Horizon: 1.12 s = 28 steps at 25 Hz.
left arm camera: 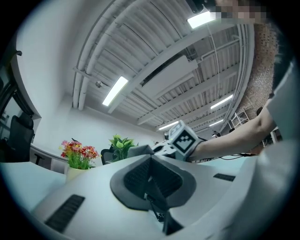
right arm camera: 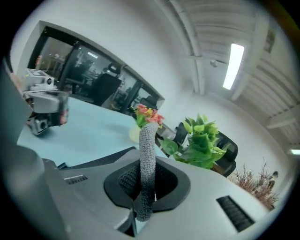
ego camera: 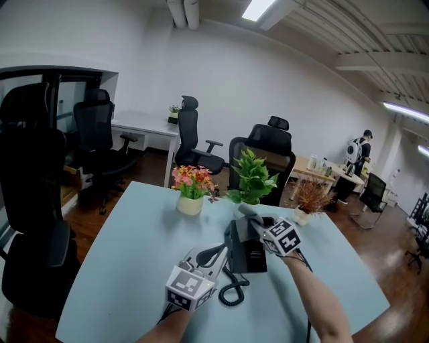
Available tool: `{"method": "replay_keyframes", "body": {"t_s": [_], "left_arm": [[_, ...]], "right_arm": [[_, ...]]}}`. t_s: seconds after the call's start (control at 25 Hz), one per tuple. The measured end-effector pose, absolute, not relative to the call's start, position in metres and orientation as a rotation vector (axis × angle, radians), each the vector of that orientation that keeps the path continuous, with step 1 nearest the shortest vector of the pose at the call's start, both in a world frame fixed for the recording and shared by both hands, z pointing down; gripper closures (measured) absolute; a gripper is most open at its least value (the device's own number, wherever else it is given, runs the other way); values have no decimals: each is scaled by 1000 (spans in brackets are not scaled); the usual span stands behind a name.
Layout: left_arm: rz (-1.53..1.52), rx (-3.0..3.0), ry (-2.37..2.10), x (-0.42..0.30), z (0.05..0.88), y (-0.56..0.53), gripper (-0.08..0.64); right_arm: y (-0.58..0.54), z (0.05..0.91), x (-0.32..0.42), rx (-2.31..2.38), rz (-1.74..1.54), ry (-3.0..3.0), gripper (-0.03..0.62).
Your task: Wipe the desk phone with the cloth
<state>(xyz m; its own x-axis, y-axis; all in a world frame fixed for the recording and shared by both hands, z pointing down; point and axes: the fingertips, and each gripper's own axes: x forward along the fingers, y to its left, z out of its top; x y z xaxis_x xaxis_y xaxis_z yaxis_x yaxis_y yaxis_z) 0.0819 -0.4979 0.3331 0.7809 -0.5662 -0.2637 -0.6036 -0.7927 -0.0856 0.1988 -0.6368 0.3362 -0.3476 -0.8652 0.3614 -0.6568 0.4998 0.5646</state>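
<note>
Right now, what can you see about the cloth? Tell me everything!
The cloth is grey with a bumpy, knitted-looking surface. It is bunched into a narrow strip, pinched between the fingers of the right gripper, and sticks out past them. The head view shows it at the far end of the desk phone; whether it touches cannot be told.

Open-plan office. Black high-backed mesh swivel chairs point(ego camera: 191, 134) are standing by a long white desk point(ego camera: 144, 126) along the white wall. A black corded desk phone point(ego camera: 247, 253) is sitting on a pale blue rounded table point(ego camera: 134, 268), with potted pink-and-yellow flowers point(ego camera: 191, 184) and a leafy green pot plant point(ego camera: 253, 175) decorating it. Fluorescent ceiling strips point(ego camera: 258, 8) are glowing beside exposed white pipes point(ego camera: 184, 12). A dark glass-walled partition point(right arm camera: 93, 70) is closing off one side. A person point(ego camera: 360, 149) is standing at a far desk.
</note>
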Motion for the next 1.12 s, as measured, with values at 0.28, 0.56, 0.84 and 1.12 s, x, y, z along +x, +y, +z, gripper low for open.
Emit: {"method": "replay_keyframes", "body": {"t_s": [0.28, 0.56, 0.84, 1.12], "left_arm": [[324, -2803, 914, 86, 335, -498, 543], [315, -2804, 913, 84, 336, -498, 543], [308, -2810, 915, 84, 336, -496, 543], [295, -2813, 912, 88, 339, -496, 543]], "right_arm": [[-676, 351, 197, 1248, -404, -2044, 595], [-617, 388, 186, 1005, -363, -2020, 595], [-510, 439, 174, 689, -350, -1976, 595], [-523, 410, 197, 743, -360, -2014, 595]]}}
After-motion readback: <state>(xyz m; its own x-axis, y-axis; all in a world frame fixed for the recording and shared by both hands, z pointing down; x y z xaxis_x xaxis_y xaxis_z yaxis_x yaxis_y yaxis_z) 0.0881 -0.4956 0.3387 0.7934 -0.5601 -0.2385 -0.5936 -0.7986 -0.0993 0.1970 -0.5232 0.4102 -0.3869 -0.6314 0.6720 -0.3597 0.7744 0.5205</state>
